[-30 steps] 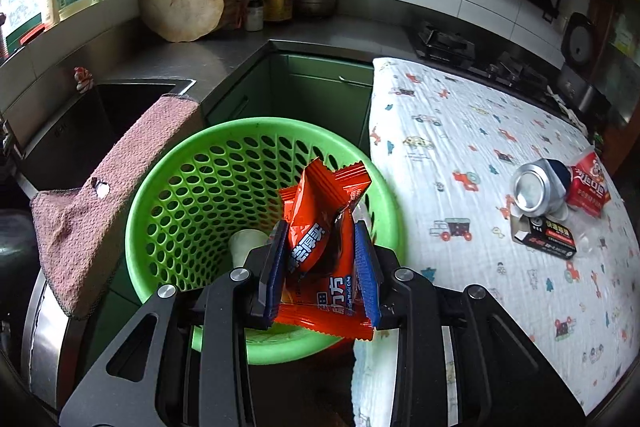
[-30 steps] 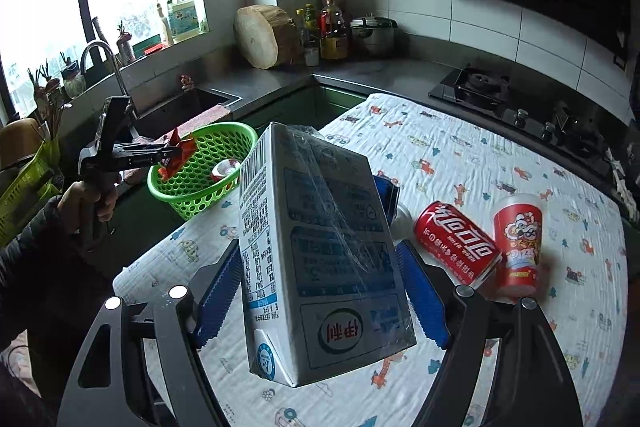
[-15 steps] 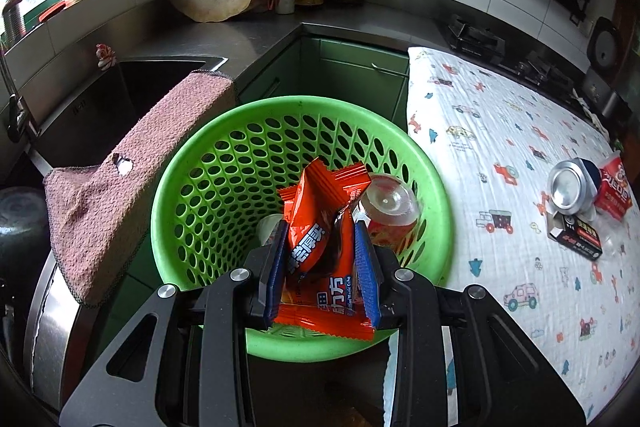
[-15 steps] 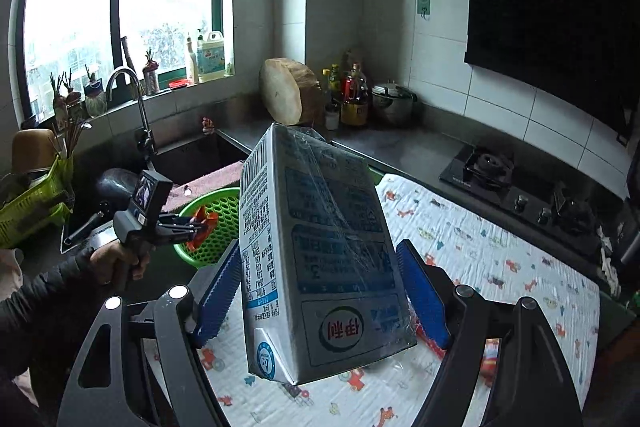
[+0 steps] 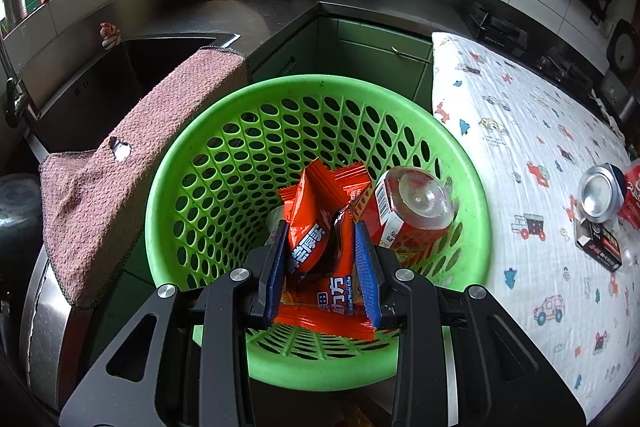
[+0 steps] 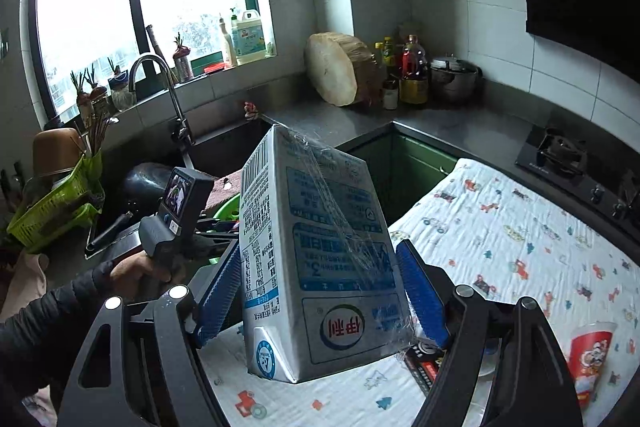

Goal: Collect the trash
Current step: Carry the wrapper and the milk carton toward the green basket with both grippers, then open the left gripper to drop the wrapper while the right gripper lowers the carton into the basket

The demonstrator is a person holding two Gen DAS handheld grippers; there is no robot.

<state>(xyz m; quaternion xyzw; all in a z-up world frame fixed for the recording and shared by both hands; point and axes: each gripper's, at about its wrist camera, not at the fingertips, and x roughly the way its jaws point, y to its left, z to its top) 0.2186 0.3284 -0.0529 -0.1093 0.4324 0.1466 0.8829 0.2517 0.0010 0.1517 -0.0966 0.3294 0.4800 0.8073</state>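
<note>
left gripper (image 5: 322, 259) pinching orange wrappers (image 5: 316, 227) over green basket (image 5: 224, 163), wrappers pointing up and forward, right gripper (image 6: 320, 291) clamped on milk carton (image 6: 316, 259), carton upside down, long axis upright above table (image 6: 520, 227)

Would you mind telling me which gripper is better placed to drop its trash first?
Left. The left gripper holds the orange wrapper directly over the green basket, while the right gripper holds the milk carton above the table.

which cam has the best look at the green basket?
Left wrist: the green basket fills the frame, rim and perforated wall clear, a red cup inside. Right wrist shows only a sliver of rim behind the milk carton.
</note>
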